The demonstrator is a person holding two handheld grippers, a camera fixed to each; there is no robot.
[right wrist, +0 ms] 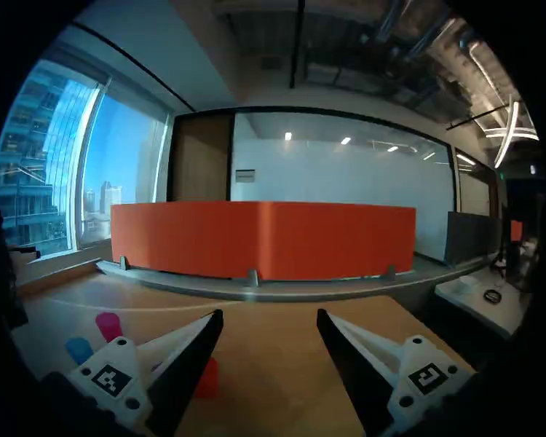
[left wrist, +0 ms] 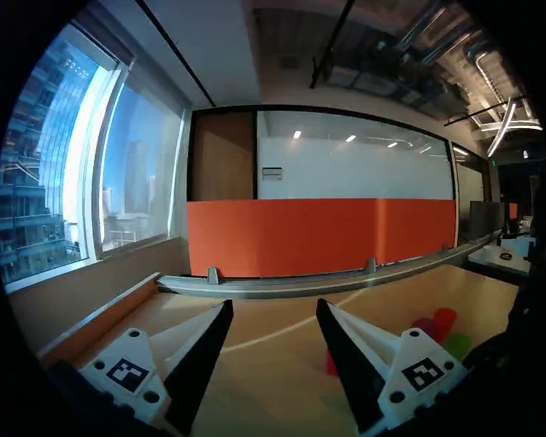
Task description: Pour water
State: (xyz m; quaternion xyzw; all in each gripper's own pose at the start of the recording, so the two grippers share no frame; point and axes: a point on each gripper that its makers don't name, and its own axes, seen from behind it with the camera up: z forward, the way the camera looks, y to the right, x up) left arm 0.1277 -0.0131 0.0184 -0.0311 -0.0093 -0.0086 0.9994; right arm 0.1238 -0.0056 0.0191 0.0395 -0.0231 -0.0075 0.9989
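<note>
My left gripper (left wrist: 273, 313) is open above a light wooden desk (left wrist: 287, 379), with nothing between its black-and-white fingers. Small coloured cups stand to its right: a red cup (left wrist: 444, 320), a magenta cup (left wrist: 424, 325) and a green cup (left wrist: 459, 344), plus a red one (left wrist: 331, 363) partly hidden behind the right finger. My right gripper (right wrist: 269, 317) is open too, over the same kind of desk (right wrist: 273, 379). In the right gripper view a pink cup (right wrist: 108, 325) and a blue cup (right wrist: 78, 349) stand at the left, and a red cup (right wrist: 207, 377) peeks out behind the left finger.
An orange divider panel (left wrist: 317, 237) on a grey rail (left wrist: 309, 282) closes off the desk's far edge; in the right gripper view the orange panel (right wrist: 262, 239) looks the same. Large windows (left wrist: 69, 182) line the left side. Another desk with items (right wrist: 484, 295) stands at the right.
</note>
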